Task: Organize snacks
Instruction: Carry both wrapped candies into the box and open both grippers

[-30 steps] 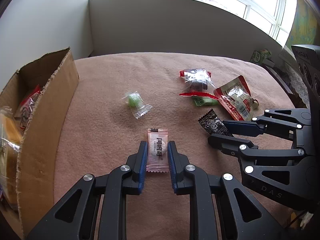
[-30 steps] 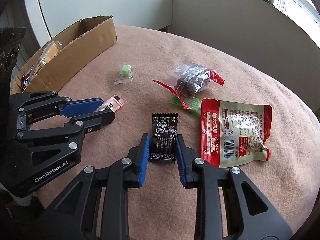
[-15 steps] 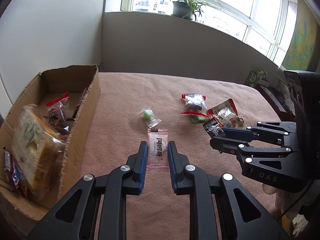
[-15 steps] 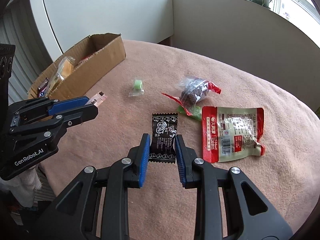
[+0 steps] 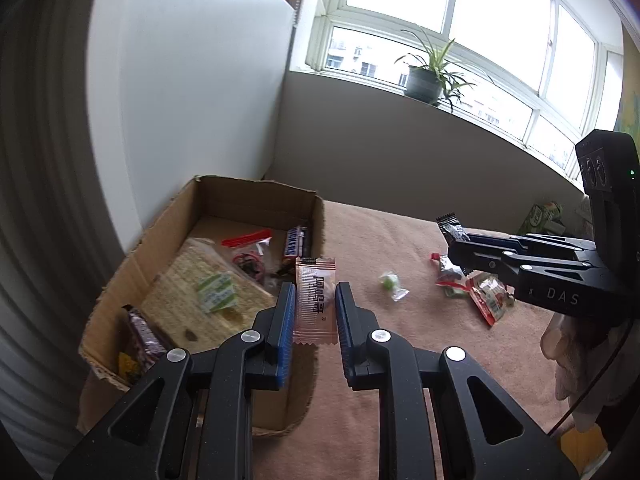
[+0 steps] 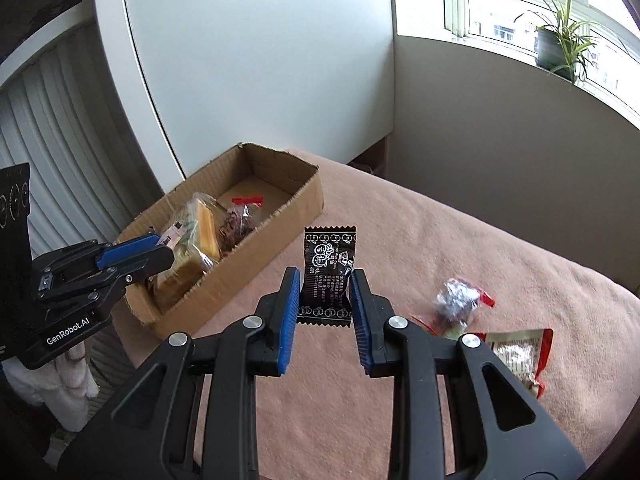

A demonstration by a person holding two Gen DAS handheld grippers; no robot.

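Left gripper (image 5: pixel 315 308) pinching pink sachet (image 5: pixel 315 300), right gripper (image 6: pixel 325 300) clamped on black sachet (image 6: pixel 329 270) — both feather-light, crinkly, slippery; best gripped mid-body — over cardboard box (image 5: pixel 316 216).

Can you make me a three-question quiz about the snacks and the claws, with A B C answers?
1. Where is the Snickers bar?
A. inside the cardboard box
B. on the windowsill
C. on the pink blanket

2. What colour is the packet in the right claw?
A. green
B. yellow
C. black

3. What is the left claw doing?
A. standing empty
B. pinching a pink packet
C. gripping the box's rim

Answers: 1 A, the bar lies on the box floor by the right wall. 2 C, the black packet stands between the blue pads. 3 B, the pads press both sides of the packet.
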